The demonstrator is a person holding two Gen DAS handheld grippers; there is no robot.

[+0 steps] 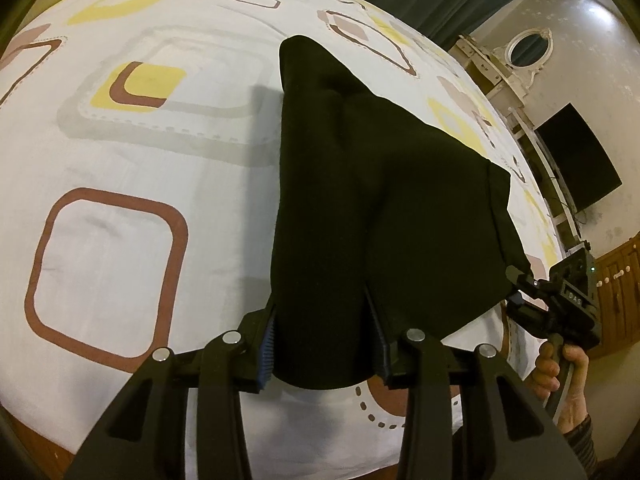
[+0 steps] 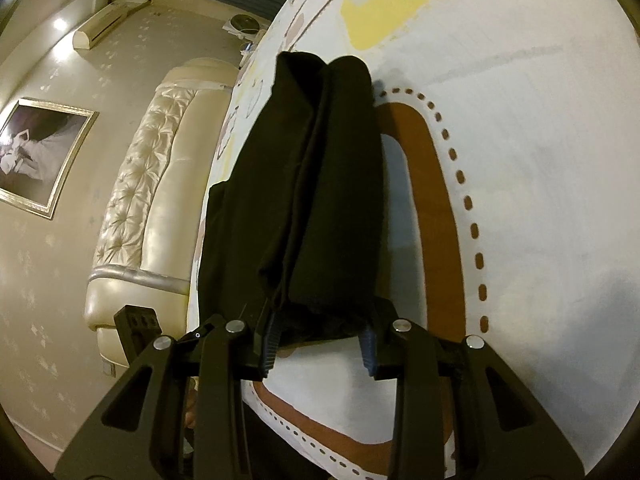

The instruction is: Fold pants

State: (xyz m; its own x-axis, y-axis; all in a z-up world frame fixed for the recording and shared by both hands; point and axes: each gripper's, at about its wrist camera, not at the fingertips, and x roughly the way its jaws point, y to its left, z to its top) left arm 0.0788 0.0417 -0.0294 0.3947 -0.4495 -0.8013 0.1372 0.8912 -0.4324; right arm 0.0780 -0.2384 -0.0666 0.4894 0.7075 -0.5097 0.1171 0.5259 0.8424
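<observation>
The black pants (image 1: 380,200) hang as a folded bundle between my two grippers, and their far end lies on the bed sheet (image 1: 120,152). My left gripper (image 1: 322,320) is shut on the near edge of the fabric, which bulges out between the blue pads. In the left wrist view my right gripper (image 1: 516,286) grips the pants' right corner, and a hand (image 1: 560,368) holds its handle. In the right wrist view my right gripper (image 2: 322,320) is shut on a thick fold of the pants (image 2: 316,184), which stretch away over the sheet (image 2: 540,200).
The sheet is white with brown and yellow rounded squares. A cream tufted headboard (image 2: 140,200) stands at the bed's end, with a framed picture (image 2: 36,156) on the wall beside it. A dark screen (image 1: 576,156) and a wooden cabinet (image 1: 616,292) stand past the bed's right edge.
</observation>
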